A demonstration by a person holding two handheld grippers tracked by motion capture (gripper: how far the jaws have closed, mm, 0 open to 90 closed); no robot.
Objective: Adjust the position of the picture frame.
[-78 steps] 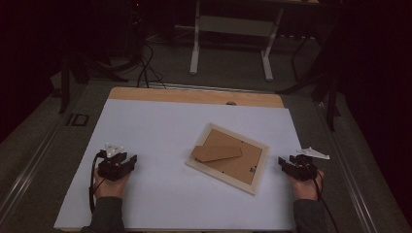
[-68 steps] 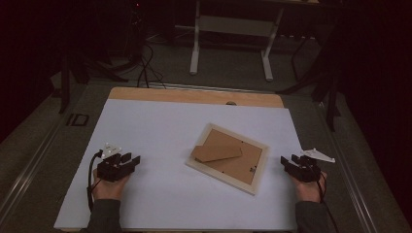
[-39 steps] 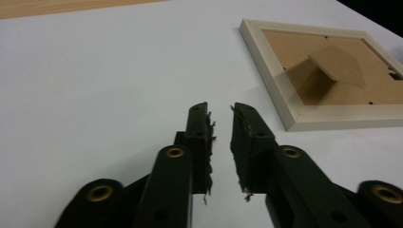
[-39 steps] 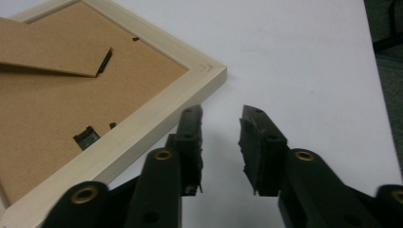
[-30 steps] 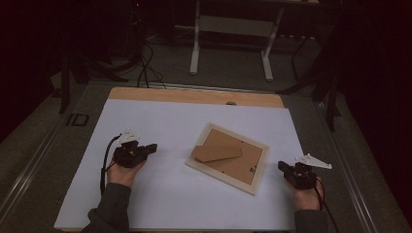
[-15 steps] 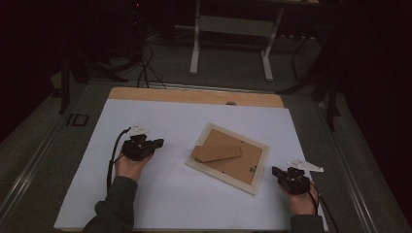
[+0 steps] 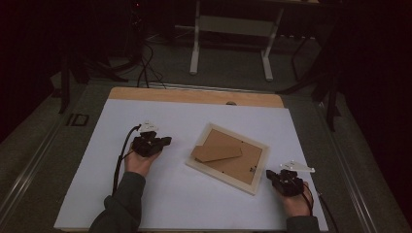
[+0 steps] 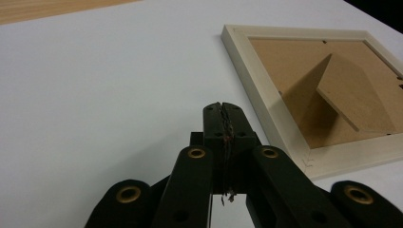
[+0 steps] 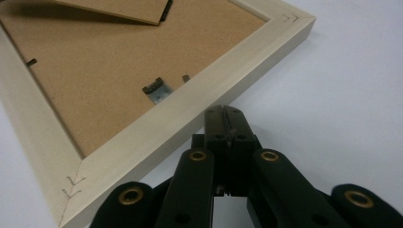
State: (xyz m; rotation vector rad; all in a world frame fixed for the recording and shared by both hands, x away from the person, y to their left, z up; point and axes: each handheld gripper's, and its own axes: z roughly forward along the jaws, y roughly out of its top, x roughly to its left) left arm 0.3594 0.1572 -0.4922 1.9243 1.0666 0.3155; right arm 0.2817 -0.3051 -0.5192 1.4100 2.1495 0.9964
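Lying between grippers, picture frame (image 7: 227,158) (face-down)

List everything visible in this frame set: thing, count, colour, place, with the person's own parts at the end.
picture frame: 1, pale wood with brown backing, lying face down at the middle right of the sheet, between the two grippers.
stand flap: 1, brown, on the frame's backing, partly raised.
hanger clip: 1, metal, on the backing near one frame edge.
white sheet: 1, white, covering most of the table.
table: 1, light wood, bare strip at the far edge.
desk legs: 2, white, on the floor beyond the table.
left gripper: 1, black, jaws shut, left of the frame.
right gripper: 1, black, jaws shut, at the frame's near right corner.
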